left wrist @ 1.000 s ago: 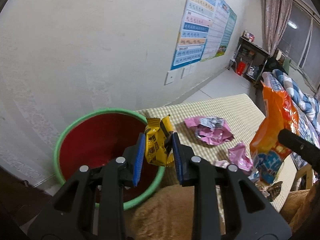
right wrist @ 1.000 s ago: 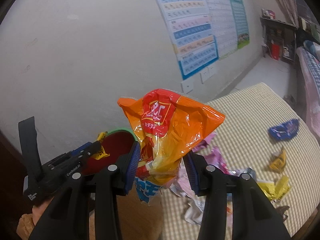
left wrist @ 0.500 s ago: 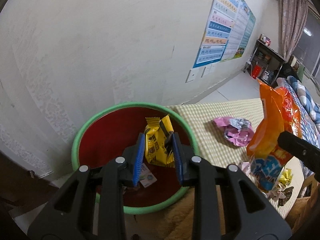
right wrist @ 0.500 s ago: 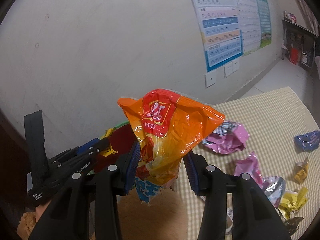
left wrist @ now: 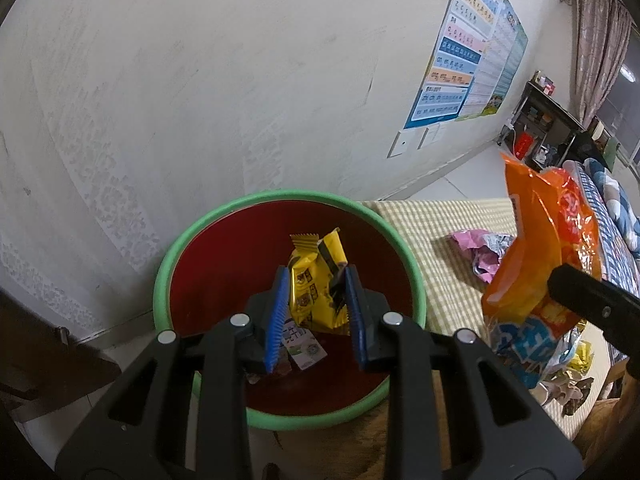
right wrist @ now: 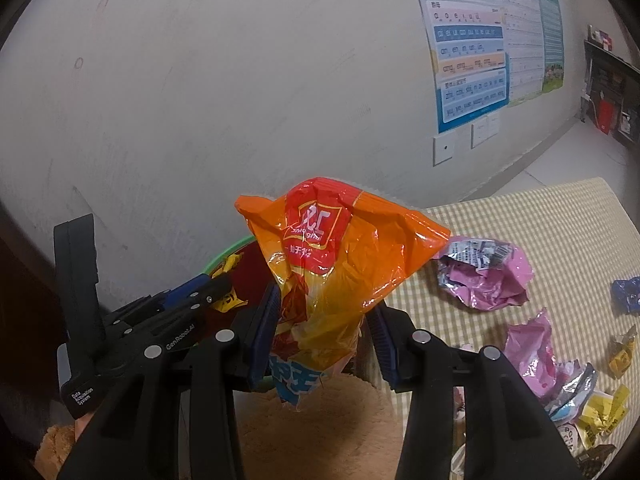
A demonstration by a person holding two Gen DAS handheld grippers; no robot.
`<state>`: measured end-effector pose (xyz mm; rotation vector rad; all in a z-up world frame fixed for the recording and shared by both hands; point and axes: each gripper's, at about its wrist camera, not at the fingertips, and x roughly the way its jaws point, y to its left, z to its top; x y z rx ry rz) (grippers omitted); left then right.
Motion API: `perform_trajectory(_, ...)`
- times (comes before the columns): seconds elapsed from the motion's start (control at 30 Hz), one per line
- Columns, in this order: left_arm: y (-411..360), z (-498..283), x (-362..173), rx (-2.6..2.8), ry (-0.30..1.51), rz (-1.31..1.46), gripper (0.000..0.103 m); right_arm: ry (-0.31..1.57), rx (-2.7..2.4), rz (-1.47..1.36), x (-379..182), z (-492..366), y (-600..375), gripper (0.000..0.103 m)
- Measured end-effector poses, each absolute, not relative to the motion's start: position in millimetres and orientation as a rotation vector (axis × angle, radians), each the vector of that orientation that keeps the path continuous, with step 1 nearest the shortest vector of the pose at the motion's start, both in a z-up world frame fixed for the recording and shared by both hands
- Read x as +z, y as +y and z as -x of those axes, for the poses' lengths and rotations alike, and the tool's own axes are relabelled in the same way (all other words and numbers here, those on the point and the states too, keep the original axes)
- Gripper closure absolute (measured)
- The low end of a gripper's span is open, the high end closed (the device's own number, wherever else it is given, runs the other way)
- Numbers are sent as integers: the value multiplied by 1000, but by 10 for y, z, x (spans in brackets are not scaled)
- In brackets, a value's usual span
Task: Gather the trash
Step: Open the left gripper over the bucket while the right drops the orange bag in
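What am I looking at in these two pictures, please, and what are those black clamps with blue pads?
They are two hand-held grippers, one in each of a person's hands; there is no robot arm. Each carries a wide-angle camera looking along its own fingers, so each picture is one gripper's view.

In the left view, the left gripper is shut on a yellow wrapper above a red bin with a green rim, which already holds some scraps.

In the right view, the right gripper is shut on an orange bag, beside the bin. The left gripper shows there at lower left.

On the checked cloth lie more wrappers: pink, blue, yellow.
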<state>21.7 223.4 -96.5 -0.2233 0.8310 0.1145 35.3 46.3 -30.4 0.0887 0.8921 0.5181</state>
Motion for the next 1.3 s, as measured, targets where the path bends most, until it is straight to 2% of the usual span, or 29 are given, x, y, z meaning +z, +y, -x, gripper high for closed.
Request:
perform_trajectory(0.77,2433,-266,-1202,160,893,260,77,931,594,-92,-430,-714,892,58)
perform_trajectory(0.8,2446,-267,-1216,166,896,263,75,930,602,-100,-426,-721,905,54)
perform_trajectory(0.83,2471,-261,-1227,184,895,269,69,929,616,-113,-423,-736,922,50)
perform_trajectory(0.87,2488,-253,-1231,193,894,277,58,929,630,-124,-418,-745,933,41)
perform_trajectory(0.93,2536,-235,-1228,208,884,302,44,924,648,-146,-399,-745,945,38)
perform_trajectory(1.0,2552,-222,-1217,220,876,307,43,919,653,-155,-382,-722,936,34)
perform_trajectory(1.2,2486,-210,-1174,209,876,299,42,911,605,-152,-368,-540,598,33)
perform_trajectory(1.3,2362,-215,-1122,181,869,276,42,928,508,-130,-389,-458,108,33)
